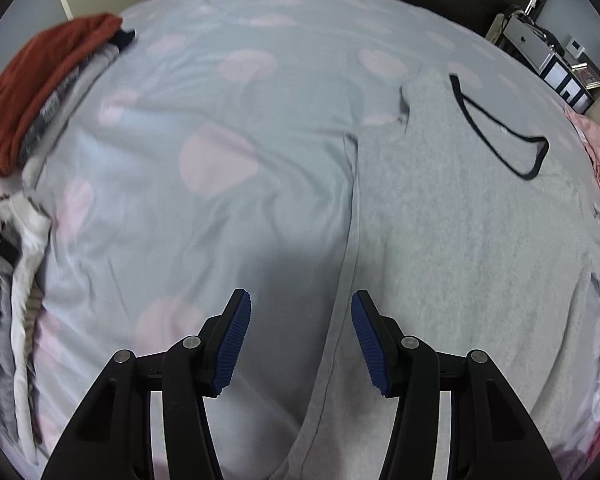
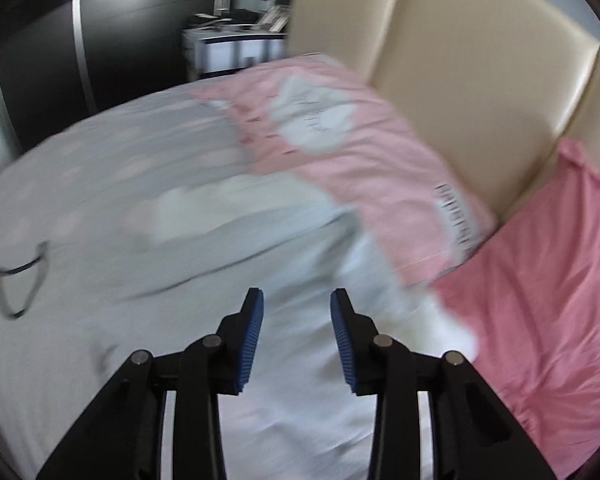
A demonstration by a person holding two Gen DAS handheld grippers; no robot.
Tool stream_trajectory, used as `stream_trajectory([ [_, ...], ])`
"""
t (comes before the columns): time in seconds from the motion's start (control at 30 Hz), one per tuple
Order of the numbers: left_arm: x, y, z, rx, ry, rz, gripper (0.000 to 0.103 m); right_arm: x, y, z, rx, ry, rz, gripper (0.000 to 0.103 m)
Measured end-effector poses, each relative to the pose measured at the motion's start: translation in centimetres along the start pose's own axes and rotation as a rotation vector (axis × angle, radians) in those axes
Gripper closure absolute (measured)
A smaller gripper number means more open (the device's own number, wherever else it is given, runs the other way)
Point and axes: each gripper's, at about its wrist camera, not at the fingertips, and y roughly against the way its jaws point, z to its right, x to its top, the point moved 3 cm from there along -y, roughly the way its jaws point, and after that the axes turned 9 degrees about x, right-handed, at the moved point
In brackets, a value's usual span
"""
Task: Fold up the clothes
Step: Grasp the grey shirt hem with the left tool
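left tongs [image 1: 301, 344] gape empty over the shirt [image 1: 460, 220] hem; right tongs [image 2: 297, 340] parted, empty, view blurred; shirt cut off.

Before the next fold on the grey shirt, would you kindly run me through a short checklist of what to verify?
1. Grey shirt lies spread on the bed sheet, dark-trimmed neckline visible: ok.
2. Left hand-held gripper open, nothing between its pads, shirt's side edge just below: ok.
3. Right hand-held gripper open, no cloth pinched: ok.
4. Exactly what lies under the right hand-held gripper: cannot tell, that view is blurred.
5. Shirt clear of the stack of clothes at the left: ok.
6. Far sleeve flat near the pink pillow: cannot tell.
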Motion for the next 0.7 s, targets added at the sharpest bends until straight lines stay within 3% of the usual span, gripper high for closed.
stream_trajectory([
  [0.2, -2.5, -0.7, 0.2, -0.078, -0.005, -0.118, 0.049, -7.8, 1.4, -9.4, 0.316, -0.002, -0.006, 0.069],
  [0.3, -3.8, -1.5, 0.5, -0.052, -0.03, -0.18, 0.049, -10.9, 0.7, -13.0, 0.425, -0.005, -0.034, 0.069],
  [0.33, -4.1, -1.7, 0.6, -0.039, -0.034, -0.197, 0.049, -11.7, 0.3, -13.8, 0.432, 0.002, -0.042, 0.069],
  [0.37, -4.5, -2.0, 0.7, -0.03, -0.038, -0.213, 0.056, -12.4, -0.1, -14.5, 0.428, 0.013, -0.042, 0.069],
  [0.4, -4.6, -2.1, 0.8, -0.028, -0.043, -0.221, 0.07, -13.1, -0.6, -15.2, 0.425, 0.026, -0.039, 0.069],
  [0.5, -5.1, -1.9, 1.9, -0.047, -0.068, -0.234, 0.09, -15.2, -2.2, -15.7, 0.379, 0.052, -0.058, 0.069],
  [0.6, -5.3, -0.6, 3.5, -0.072, -0.11, -0.187, 0.099, -16.0, -3.8, -15.3, 0.377, 0.031, -0.126, 0.069],
  [0.7, -5.3, 1.8, 5.5, -0.132, -0.157, -0.104, 0.099, -15.8, -3.6, -15.1, 0.385, 0.026, -0.11, 0.069],
])
